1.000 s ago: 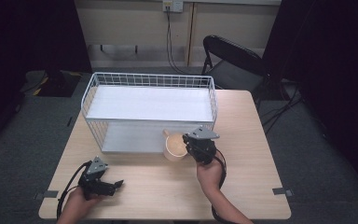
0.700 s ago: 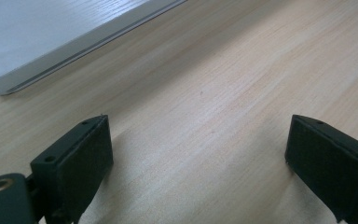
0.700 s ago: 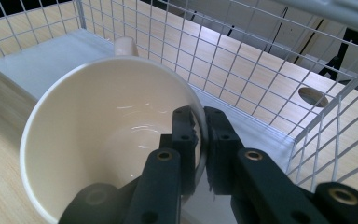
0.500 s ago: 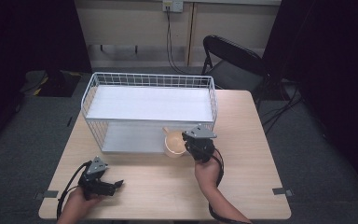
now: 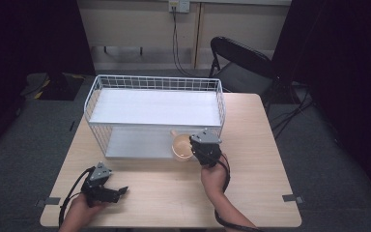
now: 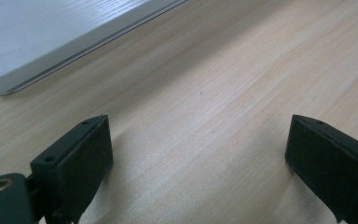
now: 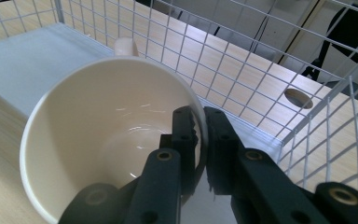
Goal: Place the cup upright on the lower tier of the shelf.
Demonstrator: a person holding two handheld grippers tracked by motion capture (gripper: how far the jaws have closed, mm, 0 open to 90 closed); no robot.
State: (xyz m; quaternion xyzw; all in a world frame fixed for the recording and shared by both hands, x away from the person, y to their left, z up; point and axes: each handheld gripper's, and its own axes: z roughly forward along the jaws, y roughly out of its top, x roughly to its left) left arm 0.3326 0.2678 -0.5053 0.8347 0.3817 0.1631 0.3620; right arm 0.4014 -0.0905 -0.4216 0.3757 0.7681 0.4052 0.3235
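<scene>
Cream glaze: one cup (image 5: 182, 147), pale inside and out, at the near right corner of the rack's lower shelf, its mouth tilted toward the near side.
Cup up close: the right gripper view looks into its bowl (image 7: 107, 140) and shows a small handle on the far side of the rim, which the high view gives only as a small stub.
Right gripper (image 5: 204, 147): jaws clamped on the cup's wall; in the right gripper view (image 7: 200, 135) one jaw sits inside the rim and the other outside, with the wall pinched between them.
Left gripper (image 5: 118, 191): lying low at the near left of the table, jaws spread wide; the left gripper view (image 6: 198, 154) shows bare wood between them and nothing held.
Wire rack (image 5: 155, 83): one, white, two shelves, standing across the far middle of the table.
Rack detail: the right gripper view shows its mesh wall (image 7: 242, 60) just beyond the cup; the left gripper view catches a corner of the white lower shelf (image 6: 42, 37).
Table (image 5: 265, 159): one, light wood; the right gripper view shows a round hole (image 7: 298, 98) in its top beyond the mesh.
Chair (image 5: 244, 63): one, black, folding, beyond the far right corner of the table.
Count: two grippers, one cup, one rack, one table, one chair.
</scene>
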